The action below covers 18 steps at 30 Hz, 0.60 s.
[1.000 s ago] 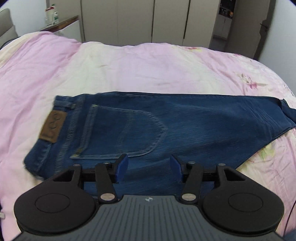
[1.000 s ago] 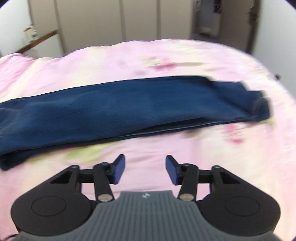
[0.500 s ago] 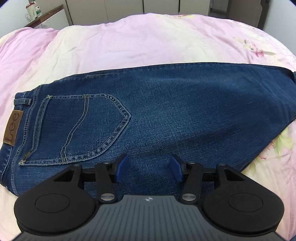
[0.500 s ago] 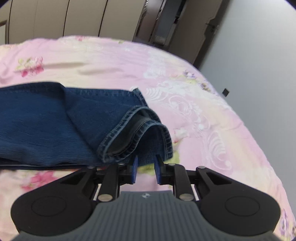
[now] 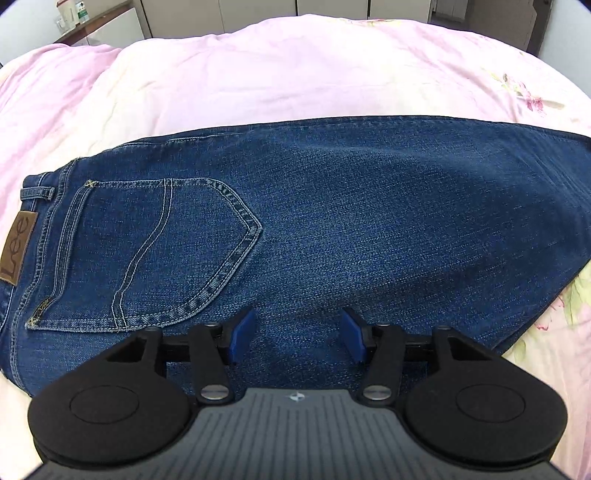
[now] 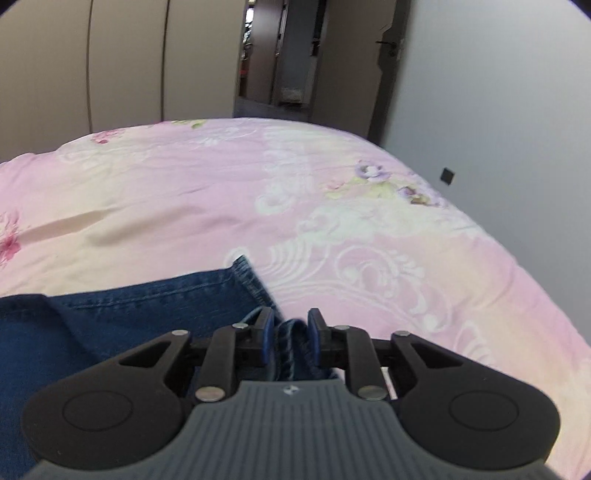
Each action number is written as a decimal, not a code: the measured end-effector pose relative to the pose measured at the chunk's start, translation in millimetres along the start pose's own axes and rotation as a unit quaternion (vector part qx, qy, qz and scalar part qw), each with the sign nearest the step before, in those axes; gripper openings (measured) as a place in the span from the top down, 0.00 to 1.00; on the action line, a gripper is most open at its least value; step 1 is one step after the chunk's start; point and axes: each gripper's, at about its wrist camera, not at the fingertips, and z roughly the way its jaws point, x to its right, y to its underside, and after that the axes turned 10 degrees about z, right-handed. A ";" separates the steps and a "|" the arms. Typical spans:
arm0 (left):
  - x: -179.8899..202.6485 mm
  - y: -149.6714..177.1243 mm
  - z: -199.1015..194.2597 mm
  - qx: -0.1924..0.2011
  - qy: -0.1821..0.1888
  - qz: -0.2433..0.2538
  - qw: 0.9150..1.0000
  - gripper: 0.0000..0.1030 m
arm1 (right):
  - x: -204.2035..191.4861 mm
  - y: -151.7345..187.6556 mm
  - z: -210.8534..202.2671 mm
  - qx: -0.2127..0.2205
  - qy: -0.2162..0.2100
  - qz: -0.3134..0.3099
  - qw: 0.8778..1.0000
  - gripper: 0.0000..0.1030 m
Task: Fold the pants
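Denim pants (image 5: 332, 221) flat on pink bedspread (image 5: 258, 74) — thick, floppy, best gripped at hems; left gripper (image 5: 295, 334) agape over seat, right gripper (image 6: 288, 338) just reopening, hem (image 6: 291, 343) between its pads.

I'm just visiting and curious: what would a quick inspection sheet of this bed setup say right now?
Surface: pink floral bedspread, lightly rumpled.
Job's things: jeans lying flat, back pocket up; leg hems bunched.
Clutter: nothing seen on the bed.
Grippers: left gripper open over the jeans' seat; right gripper, jaws just opening, hems between its fingers.
Cables: nothing seen.
Surroundings: wardrobe doors, open doorway, shelf with bottles.
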 end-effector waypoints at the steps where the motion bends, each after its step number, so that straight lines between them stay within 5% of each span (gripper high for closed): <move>1: -0.7 -0.3 0.3 0.000 0.001 -0.001 1.000 0.40 | 1.9 -5.5 -4.7 0.017 0.017 0.009 1.000 0.56; 7: -3.1 0.6 0.9 0.007 0.008 -0.009 1.000 0.40 | 17.7 -28.5 -42.7 0.033 0.012 0.017 0.999 0.60; 14: -2.7 1.0 -1.4 0.010 0.010 -0.003 1.000 0.40 | -20.5 21.1 -91.2 -0.049 -0.132 -0.080 0.987 0.73; 18: -0.6 3.4 -3.6 0.015 0.009 0.003 1.000 0.40 | -44.7 47.1 -54.6 -0.114 -0.077 -0.097 0.986 0.79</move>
